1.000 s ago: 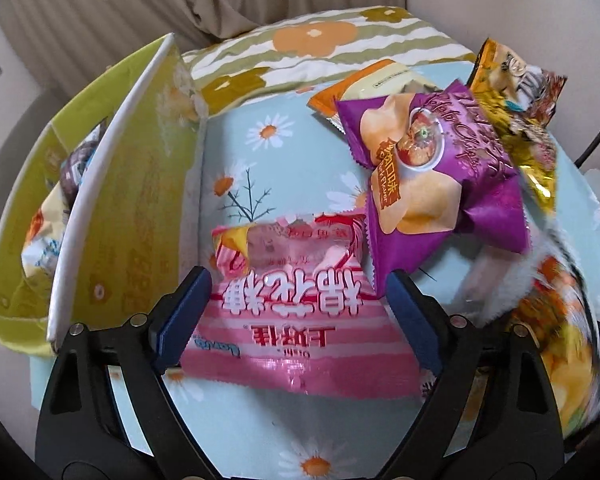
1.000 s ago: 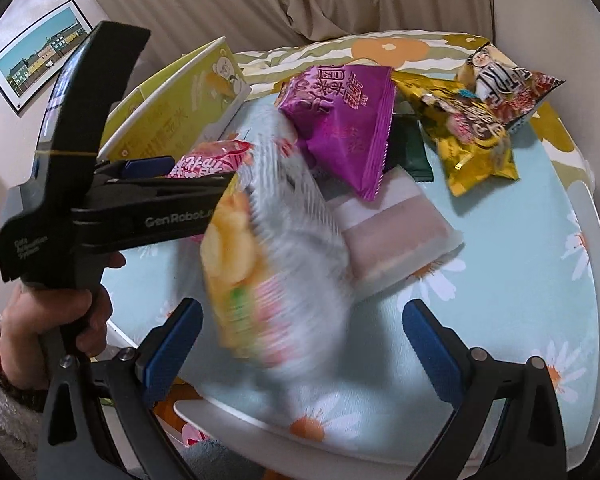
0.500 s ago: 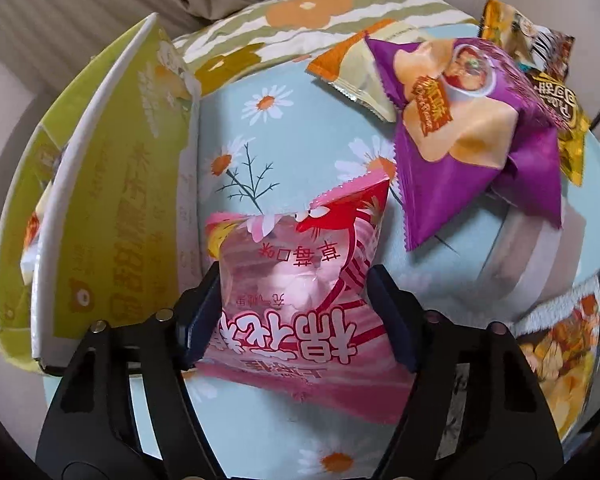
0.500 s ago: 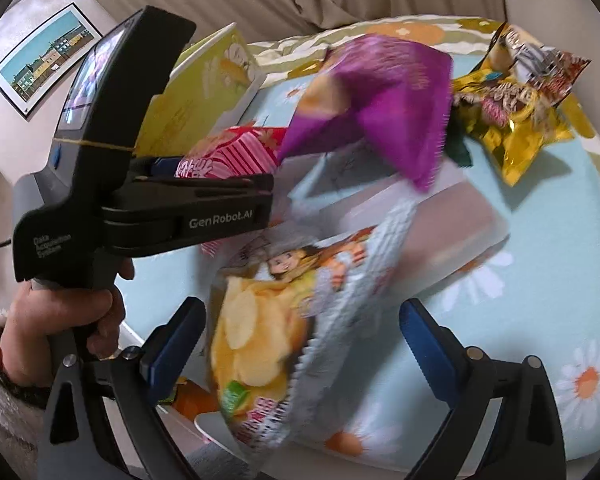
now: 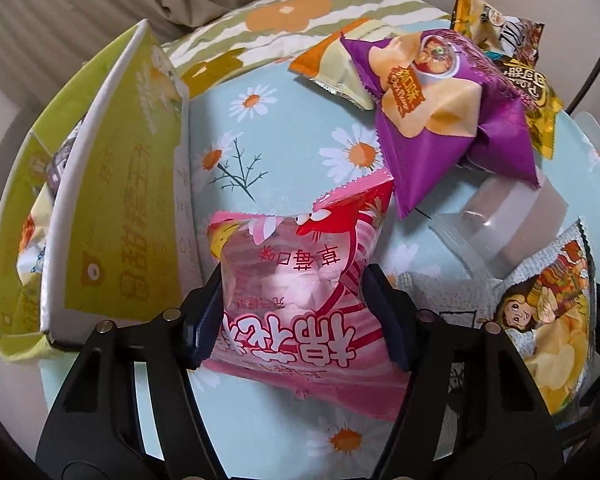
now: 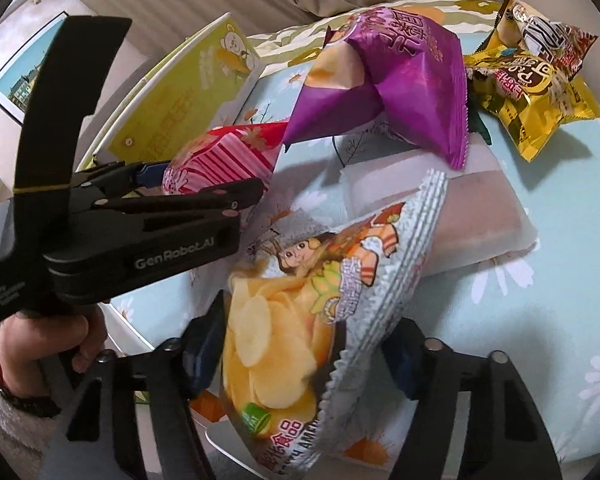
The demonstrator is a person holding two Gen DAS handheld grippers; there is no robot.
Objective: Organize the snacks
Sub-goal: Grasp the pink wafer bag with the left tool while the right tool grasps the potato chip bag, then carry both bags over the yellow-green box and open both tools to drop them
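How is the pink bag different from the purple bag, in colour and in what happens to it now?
The pink bag is striped pink and red with a clear window; the purple bag is opaque purple with an orange picture. The pink bag sits between the closing fingers of the left gripper, which press its sides; no gripper touches the purple bag, which rests tilted on other packets. Both are sealed, puffy snack bags with crimped edges.

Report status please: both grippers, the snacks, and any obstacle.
Left gripper closing on pink marshmallow bag. Right gripper closing on chip bag. Yellow box beside left. Purple bag untouched; nothing blocking.
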